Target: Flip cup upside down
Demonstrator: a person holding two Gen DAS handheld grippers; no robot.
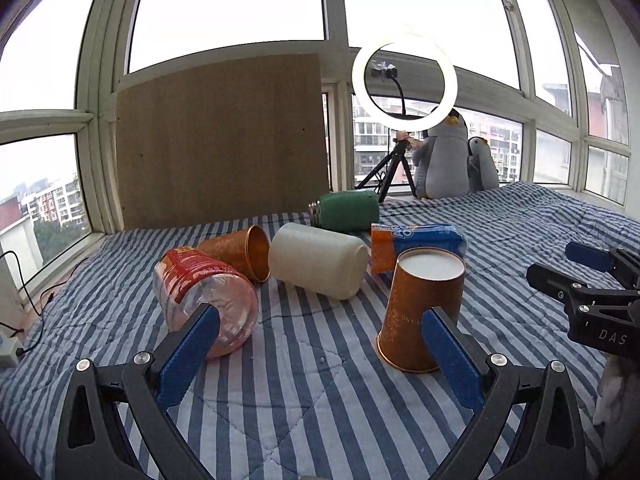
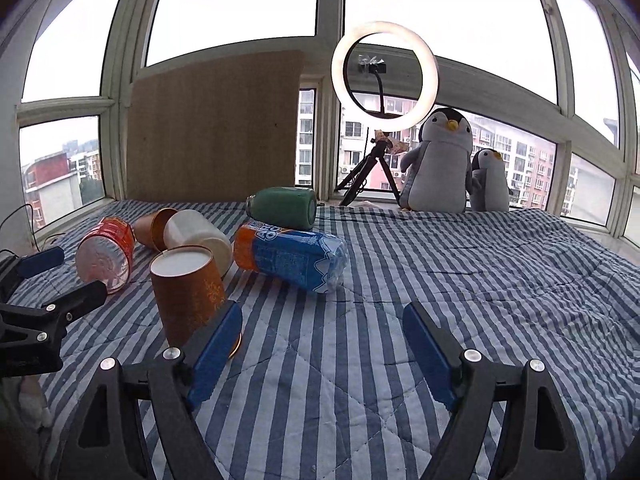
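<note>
Bare quilt (image 2: 460, 280) right of cup (image 2: 188, 292).

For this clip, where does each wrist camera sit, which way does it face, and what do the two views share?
Left wrist: low over the striped bedspread, facing the windows; own open left gripper frames it, right gripper at the right edge.
Right wrist: same height, further right; own open right gripper, left gripper at the left edge.
Shared: the upside-down orange cup, ring light.

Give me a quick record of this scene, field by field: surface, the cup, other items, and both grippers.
surface: blue striped quilt
task cup: orange paper cup, standing upside down, white base up
second cup: orange cup, on its side
other items: white container, green bottle, clear bottle, blue snack pack, all lying down
left gripper: open, empty
right gripper: open, empty
</note>
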